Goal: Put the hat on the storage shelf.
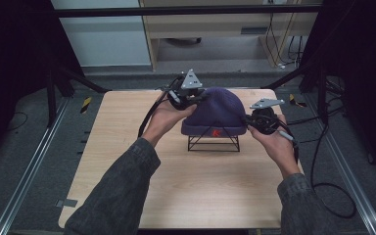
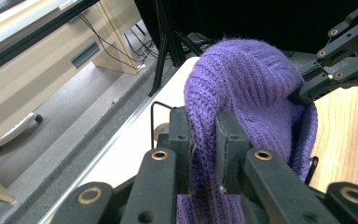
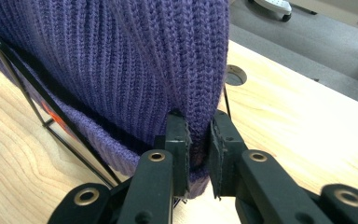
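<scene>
Hat: purple knit beanie (image 1: 215, 110) on wire stand (image 1: 213, 143), table (image 1: 127, 161) centre.
Left gripper (image 2: 205, 140): clenched on beanie knit (9 o'clock side).
Right gripper (image 3: 199, 140): clenched on cuff, 3 o'clock.

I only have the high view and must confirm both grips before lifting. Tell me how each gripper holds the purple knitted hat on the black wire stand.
Observer: The left gripper is shut on a fold of the purple knitted hat.
Operator: Report the right one.
Observer: The right gripper pinches the hat's lower edge, at the folded brim.
Operator: Check the stand.
Observer: A rod of the black wire stand runs under the brim, beside the right gripper's jaws.
</scene>
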Available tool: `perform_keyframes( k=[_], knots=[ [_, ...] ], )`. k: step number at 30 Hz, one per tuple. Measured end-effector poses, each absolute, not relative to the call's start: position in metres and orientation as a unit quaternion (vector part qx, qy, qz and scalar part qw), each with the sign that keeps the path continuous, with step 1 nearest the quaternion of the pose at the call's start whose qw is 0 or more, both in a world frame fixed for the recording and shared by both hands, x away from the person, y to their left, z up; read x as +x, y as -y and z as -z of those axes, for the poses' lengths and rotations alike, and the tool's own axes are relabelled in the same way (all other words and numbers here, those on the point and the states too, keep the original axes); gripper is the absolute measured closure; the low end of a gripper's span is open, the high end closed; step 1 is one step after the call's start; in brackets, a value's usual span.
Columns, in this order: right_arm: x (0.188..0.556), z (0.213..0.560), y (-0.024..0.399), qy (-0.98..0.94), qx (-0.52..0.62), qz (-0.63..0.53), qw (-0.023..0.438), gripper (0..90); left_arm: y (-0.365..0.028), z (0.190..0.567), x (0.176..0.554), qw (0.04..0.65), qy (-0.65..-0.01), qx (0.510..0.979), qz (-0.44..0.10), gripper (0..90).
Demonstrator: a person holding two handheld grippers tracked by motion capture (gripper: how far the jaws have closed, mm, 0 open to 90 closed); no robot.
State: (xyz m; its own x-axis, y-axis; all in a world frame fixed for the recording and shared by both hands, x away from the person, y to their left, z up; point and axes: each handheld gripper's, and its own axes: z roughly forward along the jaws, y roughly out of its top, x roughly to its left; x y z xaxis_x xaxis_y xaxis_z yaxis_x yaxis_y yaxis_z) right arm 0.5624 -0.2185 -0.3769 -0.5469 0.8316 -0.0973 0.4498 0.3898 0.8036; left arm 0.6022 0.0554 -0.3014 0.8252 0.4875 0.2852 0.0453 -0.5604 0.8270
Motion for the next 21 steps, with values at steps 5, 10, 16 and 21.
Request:
perform_keyframes(
  k=[5,10,16,21],
  knots=[
    [0.562,0.383,0.218,-0.798,0.404,-0.372,0.249,79.4,-0.054,0.307,0.601,0.438,-0.158,0.851,-0.244,79.1],
    [0.563,0.388,0.219,-0.800,0.405,-0.367,0.248,79.3,-0.054,0.312,0.600,0.436,-0.158,0.853,-0.238,79.1],
    [0.562,0.393,0.219,-0.801,0.406,-0.364,0.246,79.4,-0.056,0.320,0.598,0.435,-0.160,0.856,-0.229,79.1],
    [0.562,0.398,0.218,-0.802,0.408,-0.362,0.242,79.3,-0.057,0.325,0.597,0.435,-0.161,0.857,-0.225,79.1]
  ],
)
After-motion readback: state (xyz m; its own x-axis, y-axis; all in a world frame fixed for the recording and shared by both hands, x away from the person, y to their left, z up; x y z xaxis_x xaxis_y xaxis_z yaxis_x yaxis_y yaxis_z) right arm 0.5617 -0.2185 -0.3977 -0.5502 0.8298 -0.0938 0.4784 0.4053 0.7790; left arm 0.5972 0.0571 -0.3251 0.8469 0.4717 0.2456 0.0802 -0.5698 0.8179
